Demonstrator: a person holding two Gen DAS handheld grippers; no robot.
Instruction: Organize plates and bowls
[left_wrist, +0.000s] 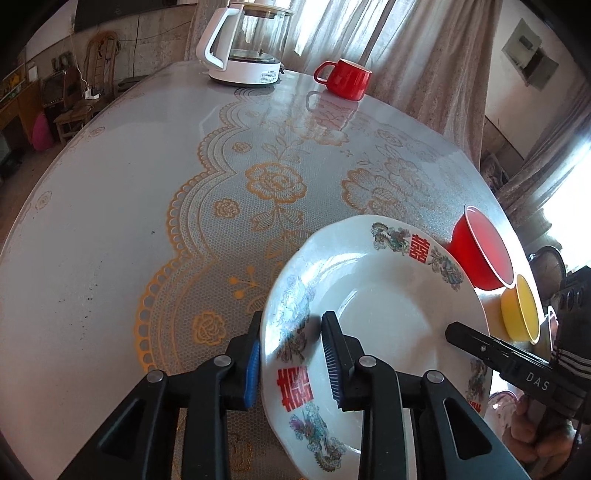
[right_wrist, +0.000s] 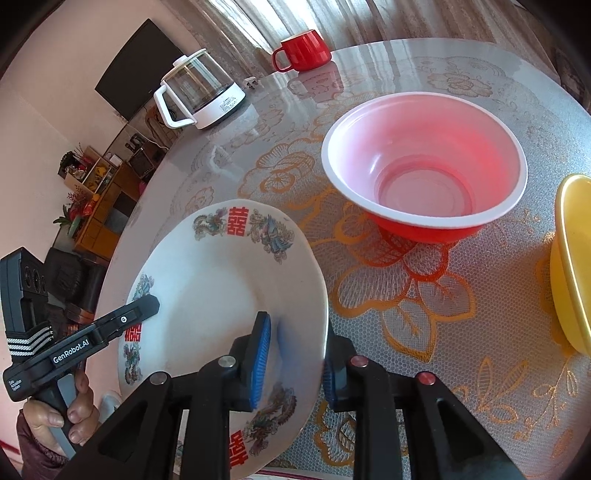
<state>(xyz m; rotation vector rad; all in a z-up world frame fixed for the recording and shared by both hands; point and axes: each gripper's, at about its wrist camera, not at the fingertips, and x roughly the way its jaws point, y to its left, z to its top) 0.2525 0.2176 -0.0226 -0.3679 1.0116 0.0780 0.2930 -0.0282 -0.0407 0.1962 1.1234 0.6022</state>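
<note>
A white plate (left_wrist: 384, 295) with red characters and dragon prints is held tilted above the table. My left gripper (left_wrist: 291, 365) is shut on its left rim. My right gripper (right_wrist: 295, 362) is shut on the opposite rim of the same plate (right_wrist: 207, 280). A red bowl with a white rim (right_wrist: 424, 173) stands on the table beyond the plate; it also shows in the left wrist view (left_wrist: 480, 251). A yellow bowl (right_wrist: 572, 258) sits at the right edge, and shows in the left wrist view (left_wrist: 521, 310) too.
A round table (left_wrist: 110, 206) carries a lace-patterned cover. A glass kettle with a white handle (left_wrist: 243, 44) and a red mug (left_wrist: 343, 79) stand at its far side by the curtains. Chairs and a cabinet stand off to the left.
</note>
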